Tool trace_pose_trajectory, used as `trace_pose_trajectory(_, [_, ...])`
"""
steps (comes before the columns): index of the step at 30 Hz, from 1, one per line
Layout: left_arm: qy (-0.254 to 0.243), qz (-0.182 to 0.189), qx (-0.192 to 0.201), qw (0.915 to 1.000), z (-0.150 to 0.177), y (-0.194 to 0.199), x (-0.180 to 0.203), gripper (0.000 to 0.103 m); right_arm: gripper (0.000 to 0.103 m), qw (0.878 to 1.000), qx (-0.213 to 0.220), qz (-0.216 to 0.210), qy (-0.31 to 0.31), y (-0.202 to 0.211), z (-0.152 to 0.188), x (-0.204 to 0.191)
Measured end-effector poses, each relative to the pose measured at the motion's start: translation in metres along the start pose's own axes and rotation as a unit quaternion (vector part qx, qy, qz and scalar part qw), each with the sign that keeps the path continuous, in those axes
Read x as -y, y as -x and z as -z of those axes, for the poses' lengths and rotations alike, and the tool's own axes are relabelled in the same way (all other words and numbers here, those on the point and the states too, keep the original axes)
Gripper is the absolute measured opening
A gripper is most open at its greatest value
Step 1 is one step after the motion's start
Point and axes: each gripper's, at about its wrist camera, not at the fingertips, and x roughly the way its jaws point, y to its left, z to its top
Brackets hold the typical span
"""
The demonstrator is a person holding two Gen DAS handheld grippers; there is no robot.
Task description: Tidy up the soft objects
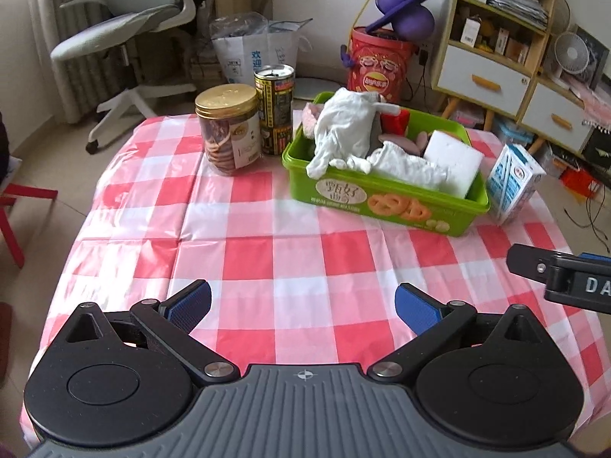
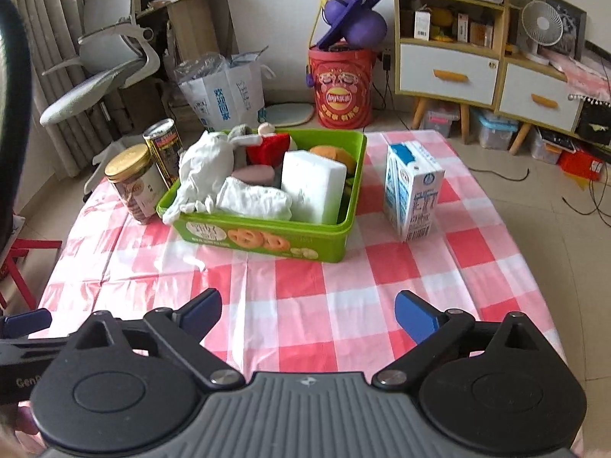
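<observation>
the left gripper (image 1: 303,305) and the right gripper (image 2: 308,311) were both spread wide with nothing between the fingers, above the checked tablecloth (image 1: 267,236). the soft objects (image 2: 244,175) lay piled in the green box (image 2: 267,238), between a cookie jar (image 2: 133,183) and a milk carton (image 2: 414,191).

A green tub (image 2: 267,236) brimming with soft goods, a white glove (image 2: 202,175), folded white cloth (image 2: 256,198) and a white sponge block (image 2: 311,187), sits on a red-checked tablecloth (image 2: 305,297) beside a milk carton (image 2: 412,191) (upright). The right gripper (image 2: 308,315) hovers nearby, jaws wide and empty.
</observation>
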Motion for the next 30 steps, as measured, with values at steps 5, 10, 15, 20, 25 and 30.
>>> trace_pose_trajectory(5, [-0.002,0.0,-0.005,1.0,0.0017,-0.0013,0.0001,0.098,0.074,1.0,-0.009,-0.001,0.009,-0.0043,0.0042,-0.0048])
trace_pose_trajectory(10, [-0.005,-0.001,-0.007,1.0,0.0023,-0.001,0.0015,0.098,0.074,1.0,-0.012,0.0,0.017,-0.0039,0.0065,-0.0088])
trace_pose_trajectory(15, [-0.006,-0.003,-0.009,0.9999,0.0026,-0.0014,0.0027,0.098,0.074,1.0,-0.009,0.002,0.013,-0.0026,0.0057,-0.0068])
trace_pose_trajectory(20, [-0.008,-0.005,-0.011,0.9999,0.0034,-0.0027,0.0039,0.098,0.074,1.0,-0.011,0.007,0.009,-0.0038,0.0055,-0.0042])
trace_pose_trajectory(25, [-0.007,-0.006,-0.012,0.9999,0.0031,-0.0032,0.0043,0.098,0.074,1.0,-0.012,0.007,0.009,-0.004,0.0056,-0.0035])
trace_pose_trajectory(30, [-0.008,-0.008,-0.015,0.9998,0.0036,-0.0039,0.0049,0.098,0.075,1.0,-0.012,0.009,0.007,-0.0034,0.0059,-0.0024])
